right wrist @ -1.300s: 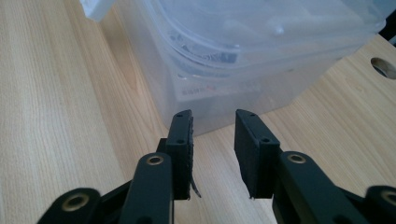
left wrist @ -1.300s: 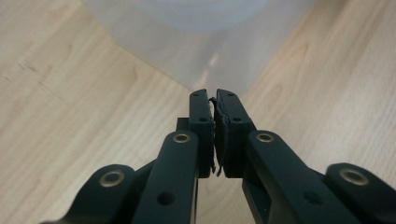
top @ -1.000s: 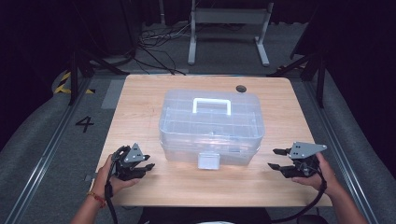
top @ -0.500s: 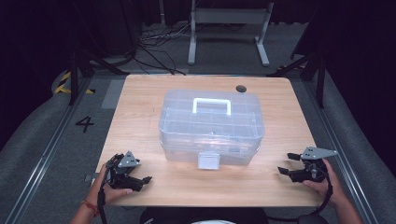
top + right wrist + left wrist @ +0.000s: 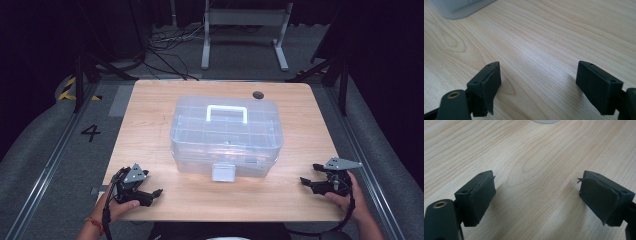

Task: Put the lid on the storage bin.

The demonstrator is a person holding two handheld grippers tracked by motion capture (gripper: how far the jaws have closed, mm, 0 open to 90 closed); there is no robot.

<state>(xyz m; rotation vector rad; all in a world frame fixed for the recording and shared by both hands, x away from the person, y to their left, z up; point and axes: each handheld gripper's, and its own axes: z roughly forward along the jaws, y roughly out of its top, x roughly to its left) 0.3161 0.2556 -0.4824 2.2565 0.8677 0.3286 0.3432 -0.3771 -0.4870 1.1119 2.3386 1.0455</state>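
High view: one clear plastic storage box [image 5: 226, 137] stands at the middle of the wooden table [image 5: 300, 195], lid on, its one white handle [image 5: 227, 113] lying flat on the lid and its one front latch [image 5: 223, 172] facing the near edge. That orientation puts latch and handle within reach of the person, so opening or lifting appears to be the work in hand. One left gripper [image 5: 150, 194] sits low near the near-left corner, and one right gripper [image 5: 306, 182] near the near-right corner, both pointing inward and well apart from the box. They flank it evenly, which I judge a ready stance before an approach. One dark round hole [image 5: 258, 94] lies near the far edge.

Left gripper view: the jaws have just been opening and now stand wide, with bare wood between them and nothing held. The pad [image 5: 602, 199] on one jaw shows a frayed edge.

Right gripper view: the jaws have likewise just been opening, stand spread over bare wood, and grip nothing. A corner of the storage box [image 5: 461, 7] shows at the top left, apart from the jaws.
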